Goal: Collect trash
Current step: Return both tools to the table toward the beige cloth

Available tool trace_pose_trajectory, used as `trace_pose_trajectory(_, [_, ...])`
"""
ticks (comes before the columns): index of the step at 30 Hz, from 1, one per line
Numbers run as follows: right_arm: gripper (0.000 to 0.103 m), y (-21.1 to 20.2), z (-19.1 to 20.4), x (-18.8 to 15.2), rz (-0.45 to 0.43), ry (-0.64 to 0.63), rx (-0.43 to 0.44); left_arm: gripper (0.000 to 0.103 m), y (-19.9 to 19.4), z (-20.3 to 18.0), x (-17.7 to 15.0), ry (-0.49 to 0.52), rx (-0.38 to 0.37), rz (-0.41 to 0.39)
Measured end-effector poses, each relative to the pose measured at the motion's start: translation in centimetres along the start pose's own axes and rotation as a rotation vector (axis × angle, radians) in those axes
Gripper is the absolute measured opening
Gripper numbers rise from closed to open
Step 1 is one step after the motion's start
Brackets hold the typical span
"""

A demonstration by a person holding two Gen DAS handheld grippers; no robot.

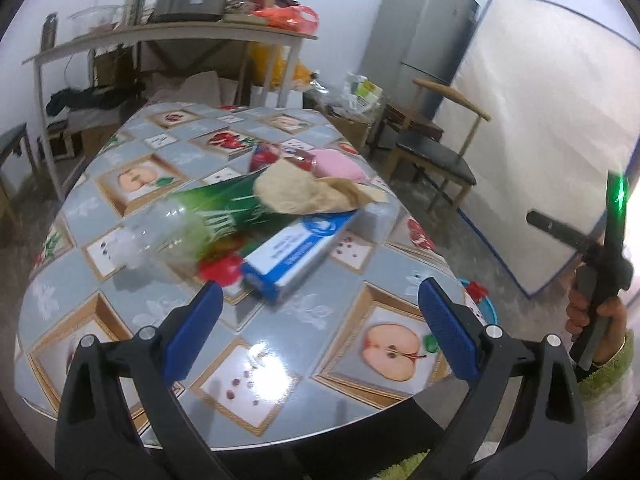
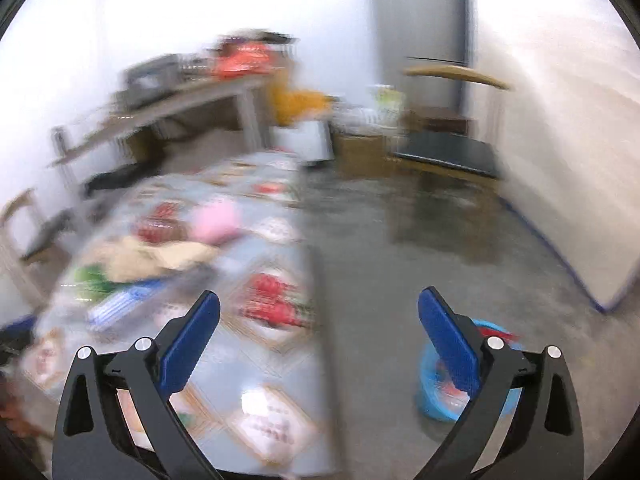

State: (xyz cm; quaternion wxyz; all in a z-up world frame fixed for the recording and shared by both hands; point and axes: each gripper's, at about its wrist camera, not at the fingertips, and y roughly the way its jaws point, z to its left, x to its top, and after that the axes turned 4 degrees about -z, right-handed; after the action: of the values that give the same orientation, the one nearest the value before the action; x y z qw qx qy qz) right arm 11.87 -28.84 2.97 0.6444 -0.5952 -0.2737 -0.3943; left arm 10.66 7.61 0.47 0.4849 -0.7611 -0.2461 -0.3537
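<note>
1. The left gripper hovers low in the frame over the table, its 2 blue-padded fingers spread wide and holding nothing.
2. Above it, at mid-frame, the trash lies in a heap on the fruit-print tablecloth: a clear plastic bottle with a green label on its side, a blue and white carton touching it, crumpled brown paper on top, a red wrapper at the carton's near end.
3. A pink item and a red packet sit just behind the heap.
4. The right gripper shows in a heavily blurred view, fingers likewise spread and empty, straddling the table edge.
5. A blue basin stands on the floor at lower right, partly hidden by the right finger, with red contents.
6. At right of the left view, a hand grips the other tool's handle.
</note>
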Motion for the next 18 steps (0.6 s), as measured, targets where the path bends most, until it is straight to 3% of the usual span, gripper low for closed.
trace_pose_trajectory(3, [0.096,2.4,4.7,2.4,0.062,-0.040,0.213,0.094,0.5,1.2,-0.4,-0.029,-0.005,-0.003])
trace_pose_trajectory(7, [0.096,6.9,10.6,3.8,0.166,-0.112,0.359,0.094,1.8,2.8,-0.3,-0.065,0.003,-0.008])
trace_pose_trajectory(10, [0.096,10.8,14.7,4.1,0.230,-0.200,0.407,0.094,2.8,3.5,0.1,-0.074,-0.003,-0.014])
trace_pose_trajectory(13, [0.096,14.2,17.7,3.9,0.274,-0.310,0.382,0.094,3.8,3.8,0.5,-0.060,-0.012,-0.016])
trace_pose_trajectory(18, [0.095,18.1,19.9,2.9,0.343,-0.412,0.372,0.094,4.8,4.1,0.5,-0.051,-0.045,-0.006])
